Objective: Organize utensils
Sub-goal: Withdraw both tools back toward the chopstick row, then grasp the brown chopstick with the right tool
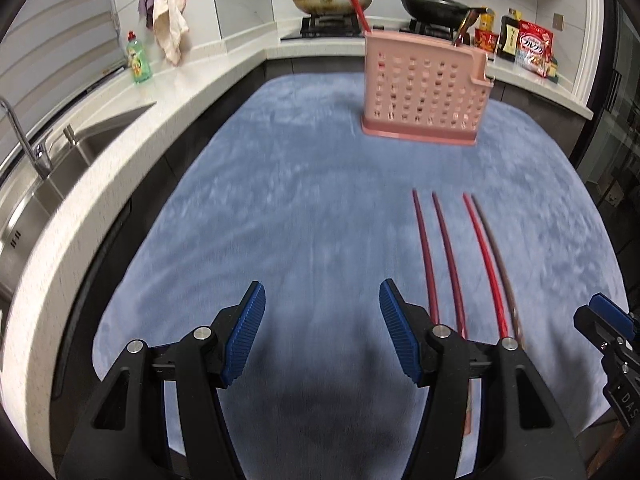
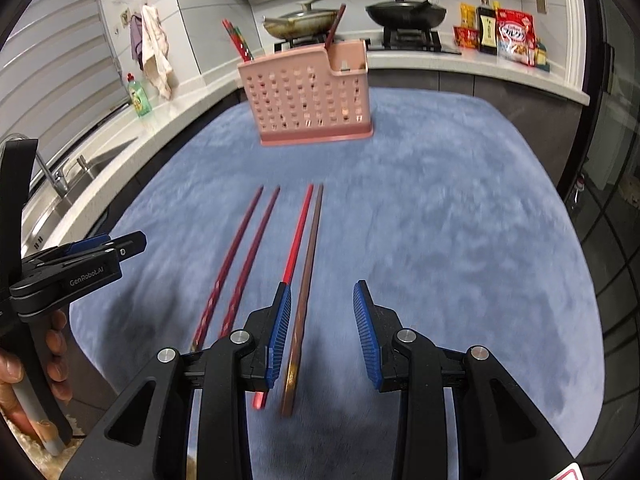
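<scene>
A pink perforated utensil holder [image 1: 424,92] [image 2: 310,98] stands on the far part of the blue mat, with chopsticks [image 2: 239,42] sticking out of it. Several chopsticks lie side by side on the mat: two dark red ones [image 2: 240,252], a bright red one [image 2: 298,236] and a brown one [image 2: 308,264]; they also show in the left wrist view [image 1: 452,248]. My left gripper [image 1: 322,336] is open and empty, left of the chopsticks. My right gripper [image 2: 320,332] is open above the brown chopstick's near end.
The blue mat [image 1: 280,200] covers the table. A white counter with a sink [image 1: 60,160] and green soap bottle [image 1: 138,58] runs along the left. Pans on a stove [image 2: 352,20] and food packages [image 2: 512,36] stand at the back.
</scene>
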Demonstrator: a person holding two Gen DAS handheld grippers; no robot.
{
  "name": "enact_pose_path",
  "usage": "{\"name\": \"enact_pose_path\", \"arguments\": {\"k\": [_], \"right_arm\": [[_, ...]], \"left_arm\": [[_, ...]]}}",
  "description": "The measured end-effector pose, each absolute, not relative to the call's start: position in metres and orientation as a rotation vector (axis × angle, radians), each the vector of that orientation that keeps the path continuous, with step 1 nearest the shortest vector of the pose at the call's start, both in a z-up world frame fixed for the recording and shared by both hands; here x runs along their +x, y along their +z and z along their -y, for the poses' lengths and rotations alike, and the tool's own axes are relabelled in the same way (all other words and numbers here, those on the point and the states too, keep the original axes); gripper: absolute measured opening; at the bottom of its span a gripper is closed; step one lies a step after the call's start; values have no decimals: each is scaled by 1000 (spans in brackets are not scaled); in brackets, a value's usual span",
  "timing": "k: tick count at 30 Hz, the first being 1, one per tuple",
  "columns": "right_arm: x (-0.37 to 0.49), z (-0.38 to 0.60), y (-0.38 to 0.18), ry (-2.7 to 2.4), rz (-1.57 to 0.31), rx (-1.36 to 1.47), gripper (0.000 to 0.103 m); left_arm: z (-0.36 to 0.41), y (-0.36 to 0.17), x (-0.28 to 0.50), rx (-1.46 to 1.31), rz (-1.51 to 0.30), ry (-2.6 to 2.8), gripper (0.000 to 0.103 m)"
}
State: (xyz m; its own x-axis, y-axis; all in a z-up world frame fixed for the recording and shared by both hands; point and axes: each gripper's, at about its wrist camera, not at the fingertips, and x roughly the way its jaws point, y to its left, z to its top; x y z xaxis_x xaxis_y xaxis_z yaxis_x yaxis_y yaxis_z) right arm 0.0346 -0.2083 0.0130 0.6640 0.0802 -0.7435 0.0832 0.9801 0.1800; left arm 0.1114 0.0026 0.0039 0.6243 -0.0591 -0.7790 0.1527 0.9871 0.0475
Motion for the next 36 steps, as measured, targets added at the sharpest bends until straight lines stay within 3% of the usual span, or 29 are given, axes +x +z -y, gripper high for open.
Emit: {"name": "enact_pose_path", "arguments": {"k": [15, 19, 30, 32, 36], "right_arm": [[21, 188, -24, 19, -932, 213, 32], [20, 184, -28, 29, -946, 208, 32], [20, 182, -38, 28, -968, 202, 15], [20, 183, -38, 15, -967, 196, 7], [18, 191, -39, -14, -959, 218, 7]], "left_arm": [[-8, -26, 93, 111, -961, -122, 57], [-7, -29, 90, 107, -966, -122, 62], [-1, -31, 86, 111, -973, -143, 65], [1, -32, 85, 111, -977, -153, 66], [8, -33, 81, 113, -982, -175, 71]]}}
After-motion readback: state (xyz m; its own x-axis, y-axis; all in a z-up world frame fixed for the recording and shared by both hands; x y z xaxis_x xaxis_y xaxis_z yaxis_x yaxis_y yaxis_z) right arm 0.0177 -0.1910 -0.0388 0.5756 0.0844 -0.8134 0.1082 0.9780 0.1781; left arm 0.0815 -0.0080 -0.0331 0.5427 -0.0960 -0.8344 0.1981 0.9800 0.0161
